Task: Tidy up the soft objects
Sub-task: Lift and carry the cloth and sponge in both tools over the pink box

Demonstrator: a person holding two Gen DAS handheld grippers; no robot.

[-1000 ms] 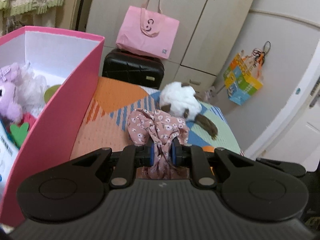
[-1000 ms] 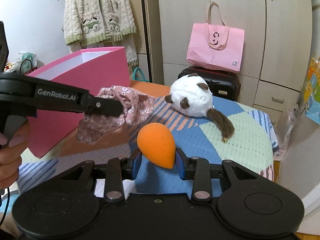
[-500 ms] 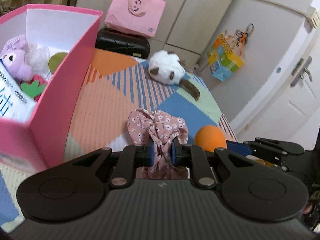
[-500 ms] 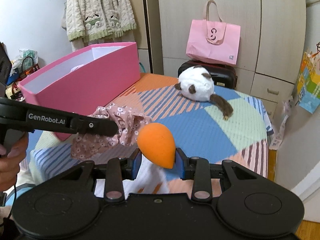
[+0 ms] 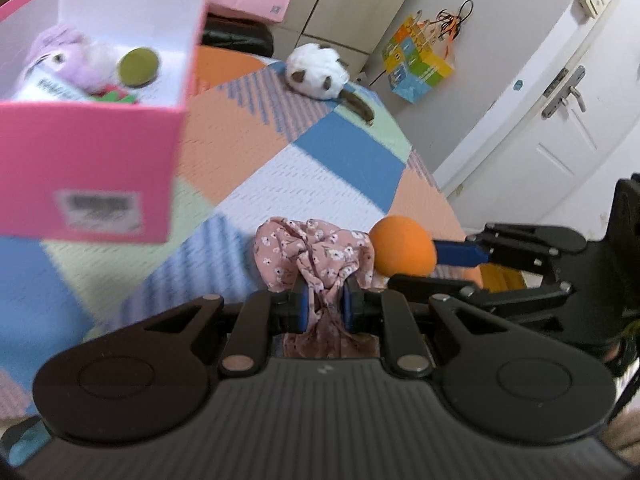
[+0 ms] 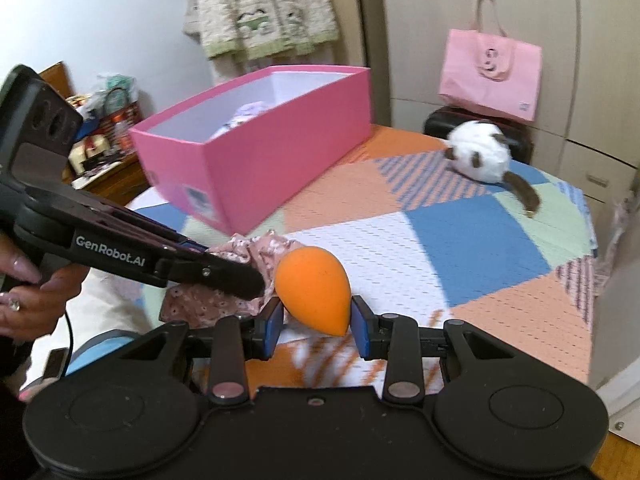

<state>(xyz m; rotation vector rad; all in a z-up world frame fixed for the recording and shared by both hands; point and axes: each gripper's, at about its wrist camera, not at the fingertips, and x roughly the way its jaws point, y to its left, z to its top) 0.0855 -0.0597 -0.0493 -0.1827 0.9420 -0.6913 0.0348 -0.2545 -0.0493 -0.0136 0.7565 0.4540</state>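
The left gripper (image 5: 323, 307) is clamped tight on a bunched pink flowered cloth (image 5: 316, 256), which bulges out above its blue pads and hangs down behind them. The right gripper (image 6: 316, 326) is closed on an orange egg-shaped sponge (image 6: 314, 290), its pads pressing on the narrow lower end while the rounded end points up and away. In the left wrist view the two held things sit just beside each other, the sponge at the cloth's right edge; whether they touch is hard to tell. Both are held above a counter covered with a patchwork cloth (image 6: 476, 240) of orange, blue, green and white squares.

On the counter to the left stands an open pink box (image 6: 280, 160) with a white inside. In it lie a purple plush toy (image 5: 68, 56), a green round thing (image 5: 138, 67) and other items too blurred to make out. At the far end of the counter lies a white and brown plush toy (image 6: 480, 156), well apart from the box and from both grippers. Behind it a pink bag (image 6: 490, 76) rests on a black suitcase (image 5: 236, 38). A person's hand (image 6: 32, 300) grips the left gripper's handle.
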